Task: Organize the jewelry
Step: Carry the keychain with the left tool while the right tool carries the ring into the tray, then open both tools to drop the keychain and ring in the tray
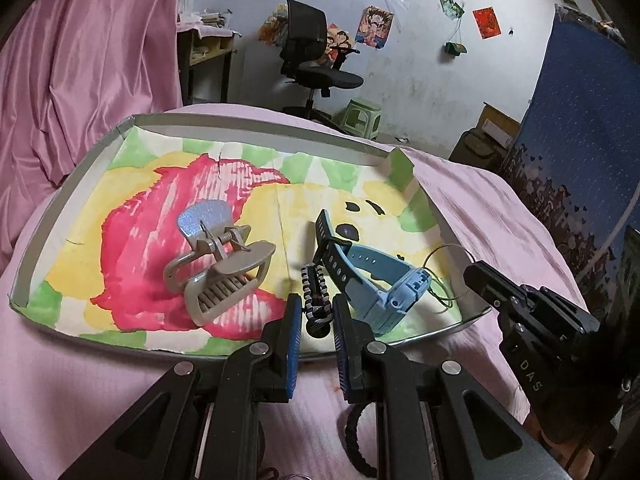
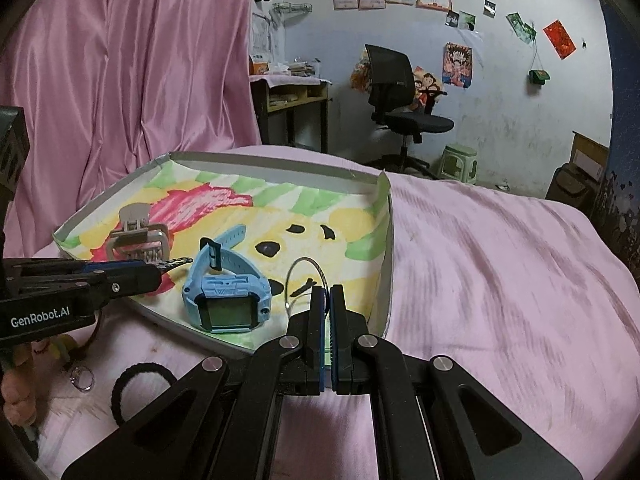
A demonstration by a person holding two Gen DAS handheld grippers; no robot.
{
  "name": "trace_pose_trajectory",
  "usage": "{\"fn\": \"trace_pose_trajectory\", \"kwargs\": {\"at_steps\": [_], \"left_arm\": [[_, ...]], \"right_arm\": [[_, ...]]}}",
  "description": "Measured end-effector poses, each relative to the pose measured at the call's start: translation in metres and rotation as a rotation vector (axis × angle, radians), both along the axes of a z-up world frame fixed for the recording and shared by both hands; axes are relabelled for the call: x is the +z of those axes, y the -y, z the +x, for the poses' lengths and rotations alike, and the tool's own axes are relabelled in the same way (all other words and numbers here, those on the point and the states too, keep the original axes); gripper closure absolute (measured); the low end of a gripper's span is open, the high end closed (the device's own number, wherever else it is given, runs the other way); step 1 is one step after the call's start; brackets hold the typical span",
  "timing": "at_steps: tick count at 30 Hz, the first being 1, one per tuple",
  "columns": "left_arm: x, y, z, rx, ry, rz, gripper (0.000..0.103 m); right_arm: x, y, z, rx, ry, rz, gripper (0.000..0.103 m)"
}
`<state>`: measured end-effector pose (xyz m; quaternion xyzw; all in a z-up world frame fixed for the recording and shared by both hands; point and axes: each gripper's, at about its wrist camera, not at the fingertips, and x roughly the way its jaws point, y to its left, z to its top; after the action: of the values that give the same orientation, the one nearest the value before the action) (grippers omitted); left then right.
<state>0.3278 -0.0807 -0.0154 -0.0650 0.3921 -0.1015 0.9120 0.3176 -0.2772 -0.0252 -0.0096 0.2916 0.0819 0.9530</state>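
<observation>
A shallow tray (image 1: 256, 127) (image 2: 276, 163) lined with a painted sheet lies on the pink bed. In it are a beige hair claw (image 1: 224, 276) (image 2: 138, 240) and a blue watch (image 1: 380, 284) (image 2: 228, 296). My left gripper (image 1: 317, 318) (image 2: 158, 270) is over the tray's near edge, shut on a black-and-white braided bracelet (image 1: 316, 292) (image 2: 178, 262) that sticks out past its tips. At the tray's right corner, my right gripper (image 2: 326, 300) (image 1: 474, 274) has its pads nearly together on a thin wire hoop (image 2: 298, 272) (image 1: 440, 276).
On the bedcover in front of the tray lie a black hair tie (image 2: 136, 384) (image 1: 354, 440) and a small ring (image 2: 82, 378), near a person's hand (image 2: 16, 396). Pink curtain (image 2: 120, 80) hangs at the left. An office chair (image 2: 396, 100) and green stool (image 2: 460, 162) stand beyond.
</observation>
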Motion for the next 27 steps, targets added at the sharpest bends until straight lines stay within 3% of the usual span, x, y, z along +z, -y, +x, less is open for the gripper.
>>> {"fn": "trace_pose_trajectory", "kwargs": {"at_steps": [9,12,14,16,20,27], "left_arm": [[0.001,-0.003,0.000,0.013,0.006,-0.001,0.087],[0.003,-0.008,-0.005,0.025,0.020,-0.021,0.076],[0.006,-0.012,-0.011,0.043,0.040,-0.027,0.058],[0.009,-0.015,-0.016,0.058,0.065,-0.034,0.050],[0.017,-0.021,-0.028,0.075,0.105,-0.044,0.048],[0.034,-0.033,-0.059,0.114,0.206,-0.021,0.024]], "right_arm": [[-0.002,0.003,0.000,0.007,-0.031,0.014,0.099],[0.000,0.004,-0.004,0.006,-0.022,0.021,0.092],[0.003,0.006,-0.008,0.005,-0.009,0.029,0.081],[0.008,0.007,-0.015,0.001,0.015,0.040,0.073],[0.018,0.009,-0.026,-0.007,0.052,0.060,0.072],[0.040,0.010,-0.056,-0.010,0.163,0.106,0.042]]}}
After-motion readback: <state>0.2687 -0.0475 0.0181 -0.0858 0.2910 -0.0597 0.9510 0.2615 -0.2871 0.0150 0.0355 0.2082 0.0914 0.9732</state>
